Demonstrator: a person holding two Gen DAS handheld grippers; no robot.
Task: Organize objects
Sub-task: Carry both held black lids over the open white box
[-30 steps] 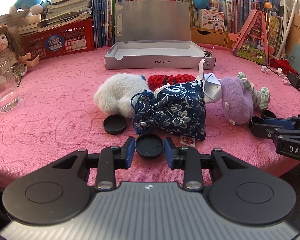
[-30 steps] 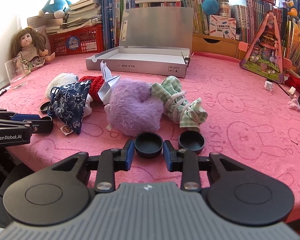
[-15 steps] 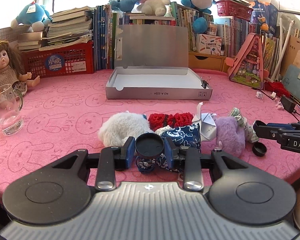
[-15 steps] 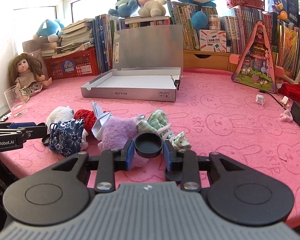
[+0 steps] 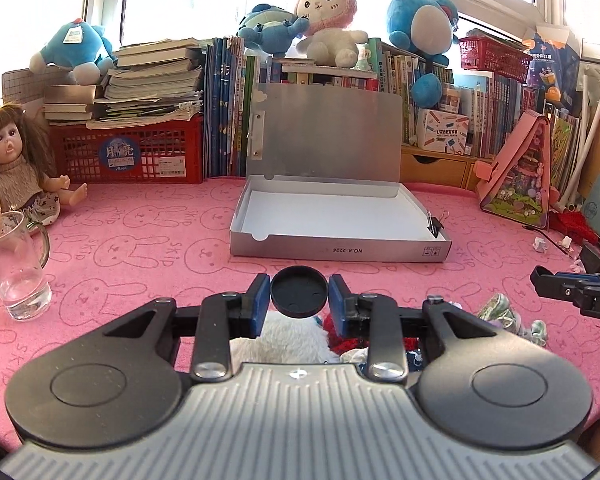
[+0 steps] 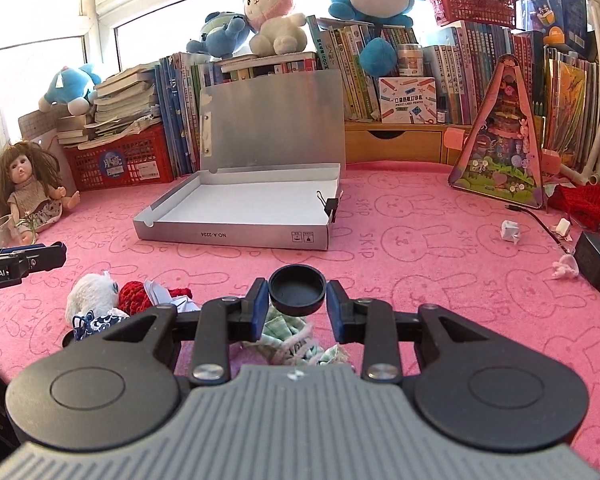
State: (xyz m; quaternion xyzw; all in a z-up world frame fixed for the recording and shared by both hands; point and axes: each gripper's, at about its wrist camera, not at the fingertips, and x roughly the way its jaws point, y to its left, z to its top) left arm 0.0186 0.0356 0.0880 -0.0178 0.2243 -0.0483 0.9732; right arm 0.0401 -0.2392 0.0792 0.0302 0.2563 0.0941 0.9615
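Since 1 s ago both grippers have lifted off the cloth w/ their caps and swung up toward the box; the toy pile now sits low under the fingers instead of ahead.

Left gripper (image 5: 299,299) is clamped on a black cap (image 5: 299,291), pads pinching its rim on opposite sides. Right gripper (image 6: 297,295) is clamped likewise on a second black cap (image 6: 296,289). Both caps are held in the air, above the pink table cloth (image 5: 148,240), short of the open silver box (image 5: 340,222) — box front wall is dead ahead in both wrist views, lid standing up behind.

Doing the step well, as I judge it: carry each cap over the front wall, keep it level, lower close to the white box floor before letting go so it doesn't roll or bounce. Stagger the 2 arms or aim for separate spots — they're near each other. Avoid the binder clip (image 6: 327,204) on the box's right wall.

Orientation: caps are round discs, no real long axis; hollow side faces up, tipped a bit toward the camera, flat axis roughly horizontal.
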